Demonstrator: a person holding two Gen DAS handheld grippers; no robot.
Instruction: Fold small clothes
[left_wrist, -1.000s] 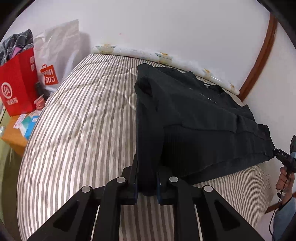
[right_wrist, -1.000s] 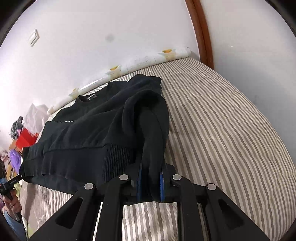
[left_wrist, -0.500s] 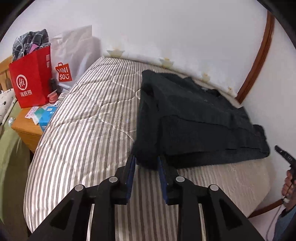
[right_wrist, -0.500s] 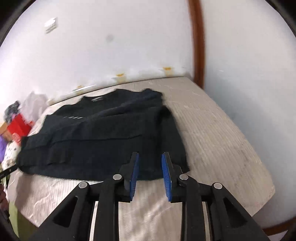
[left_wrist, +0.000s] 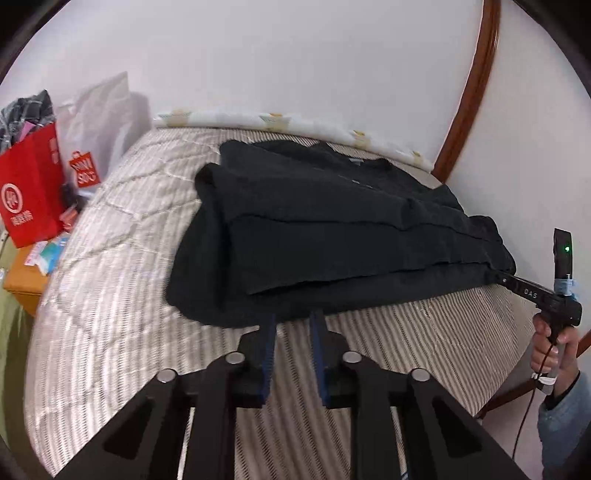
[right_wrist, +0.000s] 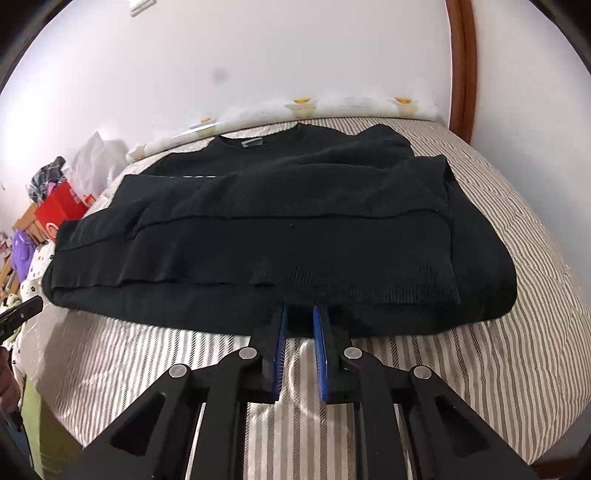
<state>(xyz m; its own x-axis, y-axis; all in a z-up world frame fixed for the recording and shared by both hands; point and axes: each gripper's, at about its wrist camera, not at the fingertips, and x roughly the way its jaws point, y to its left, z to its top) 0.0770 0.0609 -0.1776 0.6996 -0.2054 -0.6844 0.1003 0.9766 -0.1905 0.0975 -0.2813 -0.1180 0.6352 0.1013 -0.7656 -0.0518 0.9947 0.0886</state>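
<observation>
A black sweater (left_wrist: 332, 229) (right_wrist: 277, 229) lies flat across the striped bed (left_wrist: 110, 295) (right_wrist: 517, 236), both sleeves folded in over its body and the collar toward the wall. My left gripper (left_wrist: 291, 317) hovers just short of the near hem by the sweater's left side. Its jaws are closing, with nothing between them. My right gripper (right_wrist: 299, 310) sits at the near hem too, jaws closing on empty space. In the left wrist view the right gripper (left_wrist: 517, 284) reaches the sweater's right corner, held by a hand (left_wrist: 554, 350).
A red shopping bag (left_wrist: 29, 199) and a white bag (left_wrist: 99, 125) stand left of the bed above a wooden nightstand (left_wrist: 22, 284). A brown wooden frame (left_wrist: 469, 92) runs up the wall at right. The bed's near edge curves just below the grippers.
Both grippers let go of the sweater's folded sides and drew back to the near hem. The sleeves now lie flat on the body.
</observation>
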